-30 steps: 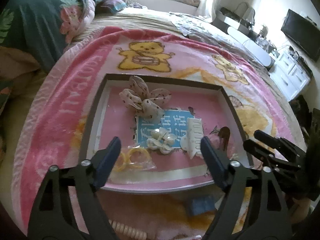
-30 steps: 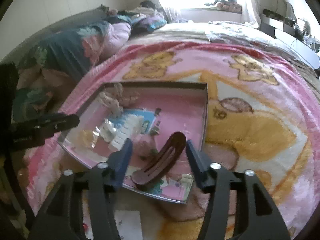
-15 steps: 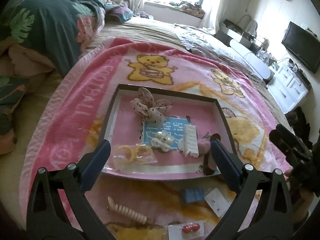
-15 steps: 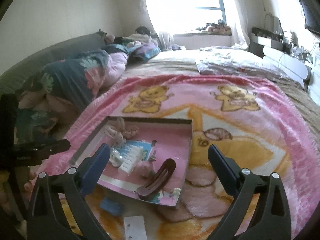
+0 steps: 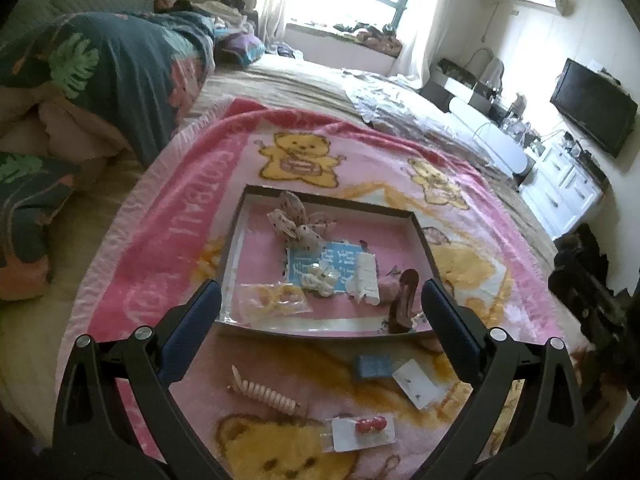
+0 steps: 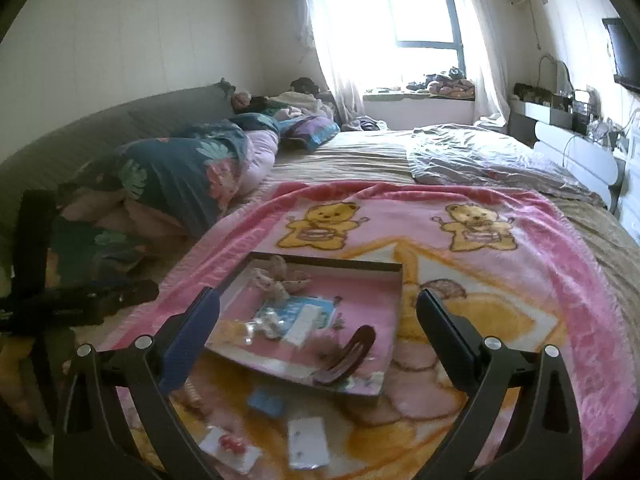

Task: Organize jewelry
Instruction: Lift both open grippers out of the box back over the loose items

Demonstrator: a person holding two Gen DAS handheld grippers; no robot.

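- Spread over the bed: pink bear blanket, plenty of open room on every side.
- Resting on it: shallow box tray with raised dark walls, holding a fabric bow, white clip, yellow rings and brown hair clip.
- Outside, near the front wall: spiral hair tie, blue piece, white card, red-bead packet.
- Probably between placements; next likely a descent onto 1 loose piece, then a lift over the wall.
- Left gripper and right gripper: both spread wide, carrying nothing, poised above.

Your left gripper is wide open and holds nothing. Your right gripper is wide open too, with nothing between its fingers. Both point forward, tipped down a little.
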